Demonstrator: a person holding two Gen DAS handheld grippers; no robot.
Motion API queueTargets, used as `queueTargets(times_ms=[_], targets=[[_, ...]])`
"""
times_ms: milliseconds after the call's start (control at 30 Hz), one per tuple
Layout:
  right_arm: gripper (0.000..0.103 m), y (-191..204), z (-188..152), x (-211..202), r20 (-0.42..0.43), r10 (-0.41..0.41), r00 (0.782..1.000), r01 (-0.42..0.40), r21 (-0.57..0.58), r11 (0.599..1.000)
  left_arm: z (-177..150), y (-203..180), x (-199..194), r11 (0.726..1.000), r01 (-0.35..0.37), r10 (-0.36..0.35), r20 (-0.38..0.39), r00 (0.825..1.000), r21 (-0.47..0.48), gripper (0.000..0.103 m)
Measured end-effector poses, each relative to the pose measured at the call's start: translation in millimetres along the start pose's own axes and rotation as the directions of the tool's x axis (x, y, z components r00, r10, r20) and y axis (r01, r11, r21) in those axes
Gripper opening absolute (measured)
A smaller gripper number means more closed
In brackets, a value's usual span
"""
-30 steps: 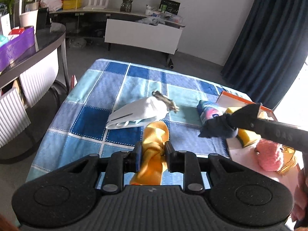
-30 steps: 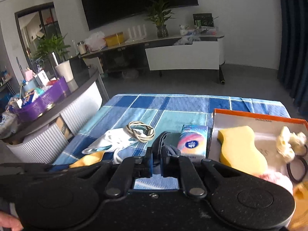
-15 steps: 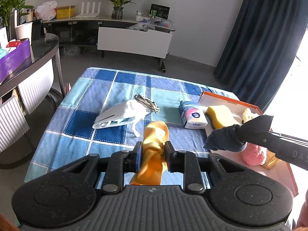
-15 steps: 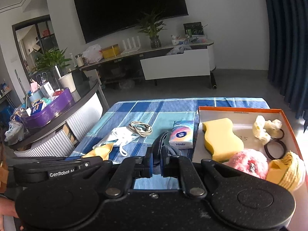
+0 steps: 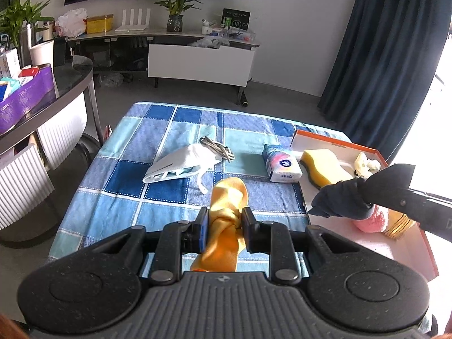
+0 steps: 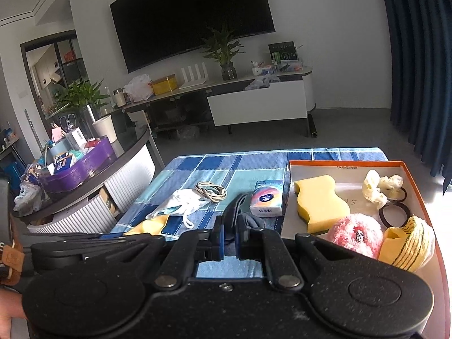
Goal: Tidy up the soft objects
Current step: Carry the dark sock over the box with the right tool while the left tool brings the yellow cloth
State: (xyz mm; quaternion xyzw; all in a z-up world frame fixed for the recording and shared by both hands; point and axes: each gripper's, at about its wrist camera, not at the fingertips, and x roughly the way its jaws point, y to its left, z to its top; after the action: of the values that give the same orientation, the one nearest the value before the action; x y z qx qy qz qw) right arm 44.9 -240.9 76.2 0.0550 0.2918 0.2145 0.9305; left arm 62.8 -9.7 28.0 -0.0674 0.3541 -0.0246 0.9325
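Note:
My left gripper (image 5: pixel 225 224) is shut on a yellow cloth (image 5: pixel 227 197) and holds it above the checked tablecloth (image 5: pixel 127 186). My right gripper (image 6: pixel 229 233) is shut on a dark navy cloth (image 6: pixel 240 212), which also shows in the left wrist view (image 5: pixel 337 202) hanging above the left edge of the orange-rimmed box (image 6: pixel 418 180). The box holds a yellow sponge (image 6: pixel 319 202), a pink fluffy item (image 6: pixel 357 234), a cream scrunchie (image 6: pixel 378 185), black hair ties (image 6: pixel 394 213) and a yellow striped item (image 6: pixel 409 244).
A white face mask (image 5: pixel 180 163), a coiled cable (image 5: pixel 217 148) and a tissue pack (image 5: pixel 281 162) lie on the tablecloth. A dark round table (image 5: pixel 42 93) with a purple bin stands to the left. A TV cabinet (image 5: pixel 197 62) is at the back.
Both grippers have lifted higher with their cloths. The right gripper has carried the navy cloth rightward, from beside the tissue pack to over the box's edge.

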Motion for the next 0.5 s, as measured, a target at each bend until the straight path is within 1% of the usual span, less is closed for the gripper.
queueTargets(times_ms=[500], targets=[[0.009, -5.4, -8.6, -23.0, 0.031, -0.014, 0.999, 0.013, 0.011, 1.0, -9.0, -11.8, -12.0, 1.0, 0.009, -0.009, 0.016, 1.0, 0.021, 0.026]])
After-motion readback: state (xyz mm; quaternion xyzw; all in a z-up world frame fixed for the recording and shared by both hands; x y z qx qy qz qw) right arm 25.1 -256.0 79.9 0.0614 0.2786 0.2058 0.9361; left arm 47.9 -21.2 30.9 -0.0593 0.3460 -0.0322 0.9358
